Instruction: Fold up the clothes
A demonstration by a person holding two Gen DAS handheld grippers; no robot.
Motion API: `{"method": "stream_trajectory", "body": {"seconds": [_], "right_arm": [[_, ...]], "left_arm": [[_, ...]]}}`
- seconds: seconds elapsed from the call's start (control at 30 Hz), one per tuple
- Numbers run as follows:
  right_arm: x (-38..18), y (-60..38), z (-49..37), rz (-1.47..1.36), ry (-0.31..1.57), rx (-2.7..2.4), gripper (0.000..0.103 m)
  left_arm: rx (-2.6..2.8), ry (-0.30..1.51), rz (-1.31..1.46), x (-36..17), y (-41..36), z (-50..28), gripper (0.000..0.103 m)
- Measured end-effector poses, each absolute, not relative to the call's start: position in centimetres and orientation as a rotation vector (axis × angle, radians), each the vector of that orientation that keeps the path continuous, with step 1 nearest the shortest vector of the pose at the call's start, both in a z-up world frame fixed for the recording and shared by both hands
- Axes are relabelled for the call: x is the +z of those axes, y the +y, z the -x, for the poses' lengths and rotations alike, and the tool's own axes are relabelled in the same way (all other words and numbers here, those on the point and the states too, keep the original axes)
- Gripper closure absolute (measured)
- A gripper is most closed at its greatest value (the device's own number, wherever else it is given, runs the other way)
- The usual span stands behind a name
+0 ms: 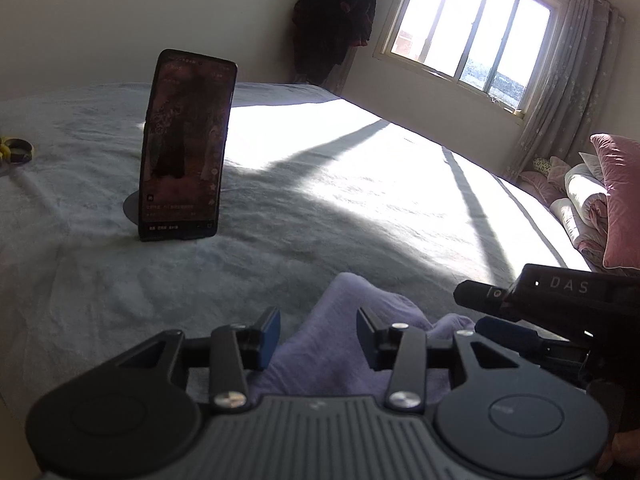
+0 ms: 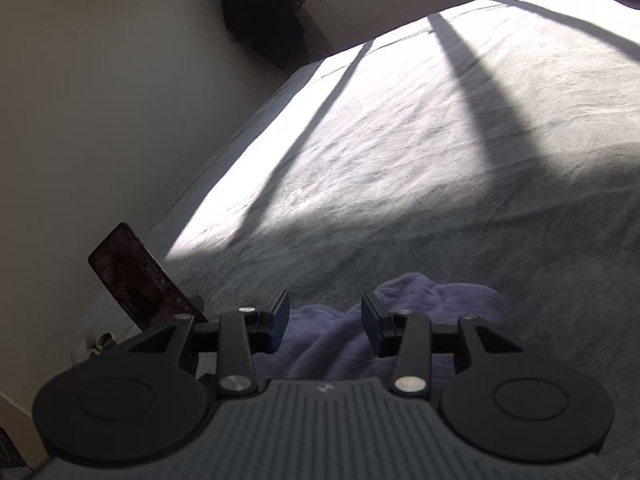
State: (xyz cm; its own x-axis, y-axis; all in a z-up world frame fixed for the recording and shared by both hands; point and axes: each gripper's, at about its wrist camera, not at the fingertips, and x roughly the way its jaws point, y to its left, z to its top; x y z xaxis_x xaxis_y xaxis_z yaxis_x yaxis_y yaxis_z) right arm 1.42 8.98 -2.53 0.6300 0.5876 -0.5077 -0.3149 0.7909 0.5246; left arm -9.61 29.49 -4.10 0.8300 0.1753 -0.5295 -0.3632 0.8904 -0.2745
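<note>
Both tongs, left tongs (image 1: pixel 318 330) and right tongs (image 2: pixel 325 322), stand partly open, gripping nothing. Beneath them on the broad, nubbly pale bed (image 1: pixel 360 184) lies the soft, rumpled lavender garment (image 1: pixel 332 344), bunched between both pairs, equally near each. An upright phone (image 1: pixel 186 146) stands beyond.

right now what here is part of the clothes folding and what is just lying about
Part of the job:
- purple garment, bunched on the bed
- left gripper, open over it
- right gripper, open over it

Lying about:
- phone on its stand
- tape roll
- pink pillows
- dark clothes hanging in the corner
</note>
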Motion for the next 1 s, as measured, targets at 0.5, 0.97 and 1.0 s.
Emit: {"method": "stream_trajectory", "body": {"seconds": [0.5, 0.97, 1.0], "right_arm": [[-4.0, 6.5, 0.5, -0.175, 0.615, 0.493, 0.058], [-5.2, 7.6, -0.3, -0.115, 0.625, 0.492, 0.058], [-5.3, 7.3, -0.3, -0.118, 0.626, 0.484, 0.058]], "left_arm": [[0.325, 0.504, 0.424, -3.7, 32.2, 7.8, 0.074], [0.080, 0.569, 0.345, -5.1, 30.2, 2.9, 0.100], [0.124, 0.555, 0.329, -5.0, 30.5, 3.1, 0.100]]}}
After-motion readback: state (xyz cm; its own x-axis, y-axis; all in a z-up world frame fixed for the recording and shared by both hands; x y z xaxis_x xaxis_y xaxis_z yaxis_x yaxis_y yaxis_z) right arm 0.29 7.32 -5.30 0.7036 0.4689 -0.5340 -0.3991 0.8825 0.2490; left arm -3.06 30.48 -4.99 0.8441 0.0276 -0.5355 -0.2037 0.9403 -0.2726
